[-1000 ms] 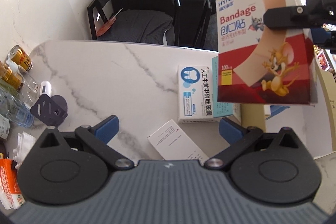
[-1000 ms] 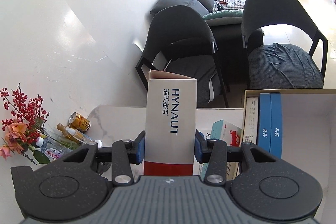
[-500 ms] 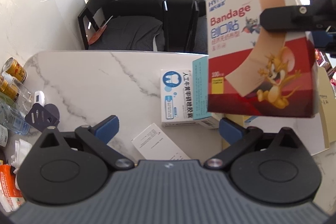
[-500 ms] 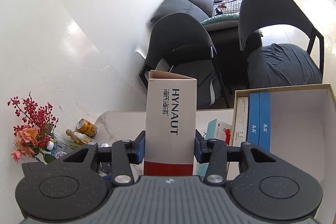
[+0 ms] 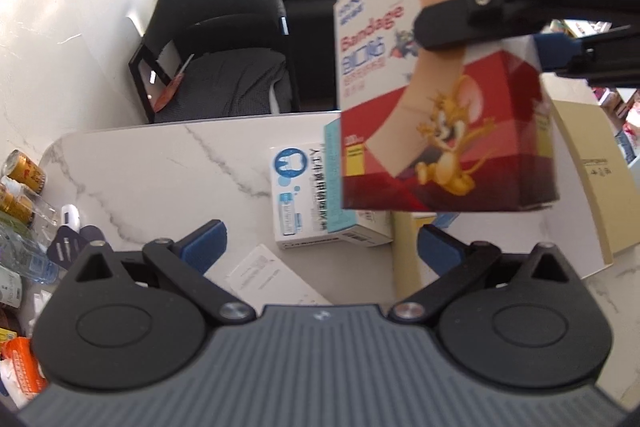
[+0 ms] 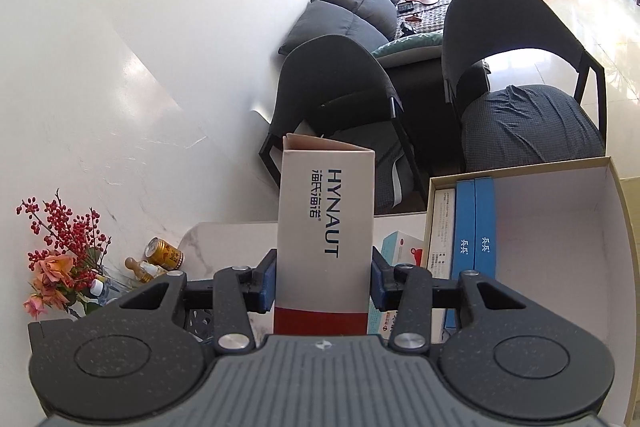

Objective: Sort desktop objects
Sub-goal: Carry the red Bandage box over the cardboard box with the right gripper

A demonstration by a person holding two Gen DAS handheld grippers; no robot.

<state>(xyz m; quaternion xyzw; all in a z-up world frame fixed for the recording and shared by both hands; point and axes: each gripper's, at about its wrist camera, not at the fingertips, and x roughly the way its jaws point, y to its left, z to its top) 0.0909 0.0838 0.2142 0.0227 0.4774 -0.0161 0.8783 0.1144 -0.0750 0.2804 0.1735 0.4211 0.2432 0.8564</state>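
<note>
Far left of my left wrist view: a gold can and small bottles crowd the edge of the marble worktop. My left gripper hovers low over the worktop, jaws released and wide apart, nothing between them. Just ahead of it lies a flat white leaflet box, and beyond that a white-and-blue medicine box flat on the marble, a teal box stacked partly on it.

Right of centre, the bandage box hangs in the air above the worktop, tilted, printed face towards the left camera. My right gripper has its jaws clenched on the box's two broad faces; the narrow side marked HYNAUT faces the right camera, top flap slightly lifted.

Further right, an open cardboard tray sits on the worktop. Two blue boxes and a white box stand side by side along its left wall.
</note>
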